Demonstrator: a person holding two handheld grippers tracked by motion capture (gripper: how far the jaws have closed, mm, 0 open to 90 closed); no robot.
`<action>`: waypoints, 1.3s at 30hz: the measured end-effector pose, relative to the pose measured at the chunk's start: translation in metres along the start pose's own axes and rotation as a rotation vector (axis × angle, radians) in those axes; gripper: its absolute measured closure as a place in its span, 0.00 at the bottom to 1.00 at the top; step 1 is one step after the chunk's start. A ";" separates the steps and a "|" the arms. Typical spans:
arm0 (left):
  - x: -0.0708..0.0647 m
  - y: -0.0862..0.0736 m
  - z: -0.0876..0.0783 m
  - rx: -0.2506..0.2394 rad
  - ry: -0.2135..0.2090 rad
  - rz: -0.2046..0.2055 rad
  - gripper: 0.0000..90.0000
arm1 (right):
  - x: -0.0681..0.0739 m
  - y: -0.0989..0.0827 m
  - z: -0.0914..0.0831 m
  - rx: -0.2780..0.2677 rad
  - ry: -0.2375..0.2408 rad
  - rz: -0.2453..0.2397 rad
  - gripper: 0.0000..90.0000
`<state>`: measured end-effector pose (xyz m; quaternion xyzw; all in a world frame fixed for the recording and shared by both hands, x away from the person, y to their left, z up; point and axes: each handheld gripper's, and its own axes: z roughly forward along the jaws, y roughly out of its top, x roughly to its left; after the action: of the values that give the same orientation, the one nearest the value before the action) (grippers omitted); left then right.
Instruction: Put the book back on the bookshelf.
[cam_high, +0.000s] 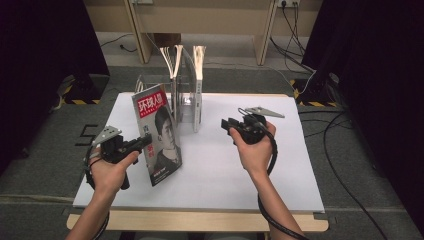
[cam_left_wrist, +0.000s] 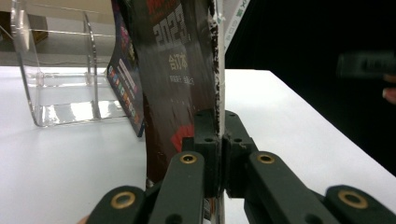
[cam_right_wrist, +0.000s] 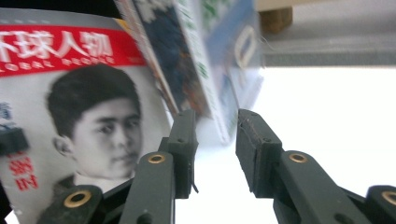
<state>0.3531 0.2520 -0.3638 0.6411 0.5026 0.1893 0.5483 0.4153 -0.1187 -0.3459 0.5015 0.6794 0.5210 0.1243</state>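
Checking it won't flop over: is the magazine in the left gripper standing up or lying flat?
Standing up. The magazine stands on its bottom edge on the table, leaning slightly, with the left gripper shut on its edge.

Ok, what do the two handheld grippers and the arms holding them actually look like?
Both the left gripper and the right gripper have black bodies with two black fingers, brass-coloured rivets at the linkage joints, and a grey three-cornered plate on top. A black cable trails back from each. The forearms are bare, with no sleeves.

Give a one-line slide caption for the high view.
Left claw holds a magazine upright while the open right claw approaches.
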 end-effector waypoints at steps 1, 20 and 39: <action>0.000 0.000 0.000 0.000 0.000 0.000 0.96 | -0.006 -0.006 -0.002 0.006 -0.004 0.014 0.75; 0.020 0.023 -0.026 -0.026 0.012 0.030 0.97 | -0.112 -0.113 -0.047 0.055 -0.169 0.207 0.75; 0.037 0.042 -0.032 -0.074 0.083 0.093 0.97 | -0.114 -0.121 -0.041 0.060 -0.170 0.223 0.75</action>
<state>0.3614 0.3041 -0.3272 0.6348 0.4871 0.2593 0.5408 0.3734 -0.2301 -0.4691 0.6195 0.6219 0.4668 0.1077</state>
